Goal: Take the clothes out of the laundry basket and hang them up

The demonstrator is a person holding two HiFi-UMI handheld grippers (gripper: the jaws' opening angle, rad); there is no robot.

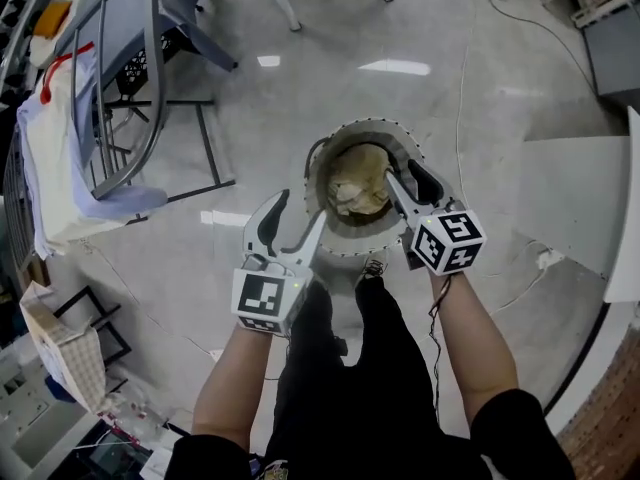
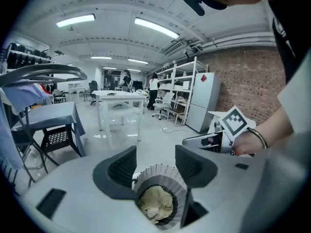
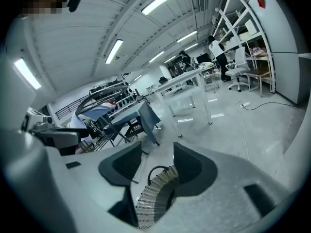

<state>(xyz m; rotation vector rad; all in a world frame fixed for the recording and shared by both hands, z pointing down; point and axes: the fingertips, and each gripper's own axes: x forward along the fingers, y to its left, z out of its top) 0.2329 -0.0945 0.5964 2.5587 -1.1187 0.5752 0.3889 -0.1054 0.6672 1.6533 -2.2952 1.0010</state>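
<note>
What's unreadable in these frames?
- Basket contents: head view shows only the top cream bundle; garment count hidden beneath it.
- Basket's right rim: head view, covered by right gripper.
- Basket inside: right gripper view, blocked by the gripper's own body; only the wall shows.
- Rack: head view, cut off by left edge.

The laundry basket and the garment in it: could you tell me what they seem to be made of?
Laundry basket: probably moulded plastic, matte pale grey, judging by its evenly slotted, rigid wall. Garment: soft cloth, cream and matte; it lies crumpled in loose folds. Its fibre cannot be told.
</note>
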